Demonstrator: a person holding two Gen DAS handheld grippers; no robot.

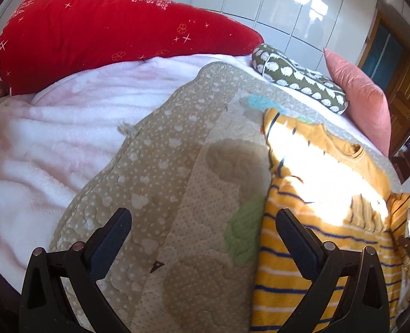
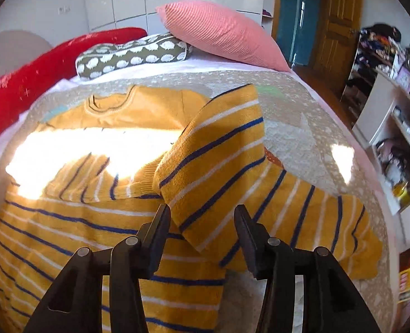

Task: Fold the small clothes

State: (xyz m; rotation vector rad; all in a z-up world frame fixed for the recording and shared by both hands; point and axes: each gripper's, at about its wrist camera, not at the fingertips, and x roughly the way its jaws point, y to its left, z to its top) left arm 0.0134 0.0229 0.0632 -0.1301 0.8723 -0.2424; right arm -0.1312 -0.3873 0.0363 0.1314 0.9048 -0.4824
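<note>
Sweater [image 2: 74, 230], striped yellow, is lying spread on the quilted mat [image 1: 177, 183] covering the bed, both sleeves folded inward.

Starting at the left, the left gripper [image 1: 203, 223] is hovering over bare mat beside the sweater's left edge, jaws standing wide and holding nothing. Moving right, the right gripper [image 2: 202, 216] is standing with its jaws apart around the right sleeve [image 2: 216, 149], whose end is lying between them; the pads are not pressing it, so it is gripping nothing. Likely risk: the loosely draped sleeve could be sliding back off the body or snagging on a finger when the gripper pulls away, undoing the fold. No containers are showing on the bed; shelves by the far right wall are holding blurred clutter.
</note>
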